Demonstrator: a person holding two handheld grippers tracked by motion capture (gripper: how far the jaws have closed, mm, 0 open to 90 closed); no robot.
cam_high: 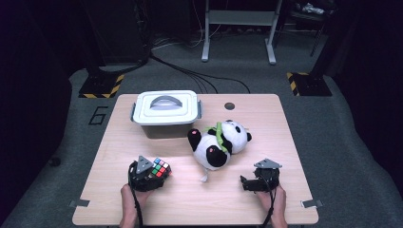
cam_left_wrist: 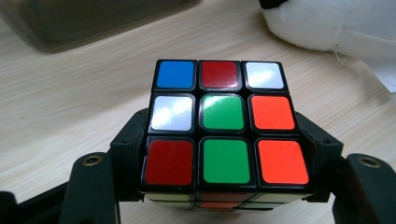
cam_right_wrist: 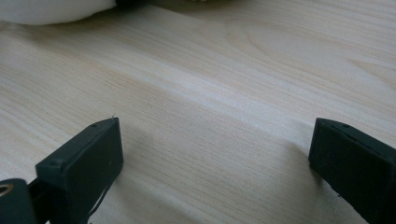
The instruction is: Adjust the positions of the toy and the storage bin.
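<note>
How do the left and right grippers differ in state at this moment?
The left gripper is shut on the puzzle cube, its jaws pressing both sides of it; the right gripper is open, with bare table between its jaws. In the high view the left gripper points towards the lidded box, while the right gripper points left towards the panda toy. Both sit near the table's front edge, each held in a hand.

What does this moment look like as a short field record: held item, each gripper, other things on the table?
held item: puzzle cube, clamped between the jaws of the left gripper
right gripper: jaws wide apart, nothing between them, low over the table
panda plush: lying mid-table, apart from both grippers
lidded box: far left, lid on, handle flat
</note>
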